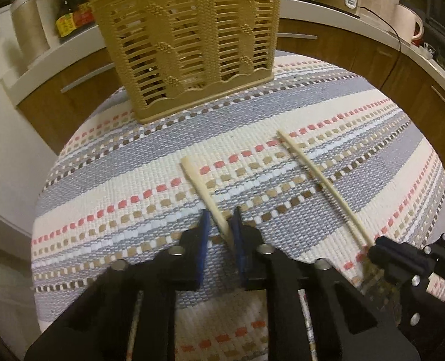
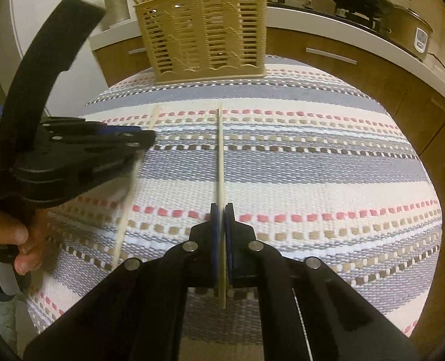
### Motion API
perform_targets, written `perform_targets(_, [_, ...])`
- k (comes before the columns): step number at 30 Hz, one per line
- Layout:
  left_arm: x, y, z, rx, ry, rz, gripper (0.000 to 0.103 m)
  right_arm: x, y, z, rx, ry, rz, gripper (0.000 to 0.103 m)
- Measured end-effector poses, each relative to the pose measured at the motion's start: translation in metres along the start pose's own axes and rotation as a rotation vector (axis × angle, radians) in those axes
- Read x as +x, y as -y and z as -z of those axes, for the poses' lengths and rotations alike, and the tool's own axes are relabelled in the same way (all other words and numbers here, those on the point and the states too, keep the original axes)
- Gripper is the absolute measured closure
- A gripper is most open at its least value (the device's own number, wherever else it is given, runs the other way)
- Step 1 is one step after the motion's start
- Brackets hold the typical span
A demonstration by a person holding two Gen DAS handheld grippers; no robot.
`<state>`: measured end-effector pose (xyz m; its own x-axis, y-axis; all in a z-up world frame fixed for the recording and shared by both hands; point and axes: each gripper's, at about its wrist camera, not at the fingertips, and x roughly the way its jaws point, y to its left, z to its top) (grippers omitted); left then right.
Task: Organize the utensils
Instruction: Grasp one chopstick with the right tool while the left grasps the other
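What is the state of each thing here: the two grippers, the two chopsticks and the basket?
Left gripper: shut on the left chopstick.
Right gripper: shut on the right chopstick.
Left chopstick: clamped near one end, the rest over the mat.
Right chopstick: clamped, pointing toward the basket.
Basket: upright at the far edge of the mat, a few utensils already inside.

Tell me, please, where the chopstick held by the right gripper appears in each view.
Left wrist view: right chopstick, slanting from centre down into the right gripper.
Right wrist view: centre, vertical.
Shared landmark: beige basket, at the top of both.
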<state>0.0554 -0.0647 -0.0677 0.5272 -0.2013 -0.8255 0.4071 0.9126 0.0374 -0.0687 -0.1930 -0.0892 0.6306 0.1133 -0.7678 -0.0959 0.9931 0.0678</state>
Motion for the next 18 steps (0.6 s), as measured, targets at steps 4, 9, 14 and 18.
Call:
perform_targets(4, [-0.012, -0.014, 0.015, -0.038, 0.006, 0.050, 0.099, 0.004, 0.010, -0.001, 0.021, -0.019, -0.031, 0.100])
perform_targets(9, [-0.029, -0.041, 0.038, -0.123, -0.008, 0.108, 0.099, -0.002, 0.019, 0.007, 0.023, -0.031, -0.056, 0.100])
perform_targets(14, [-0.040, -0.053, 0.053, -0.136, -0.033, 0.156, 0.098, -0.006, 0.021, 0.010, 0.008, -0.037, -0.094, 0.100])
perform_targets(18, [-0.042, -0.057, 0.044, -0.085, -0.027, 0.192, 0.081, -0.002, 0.028, 0.002, 0.017, -0.064, -0.132, 0.098])
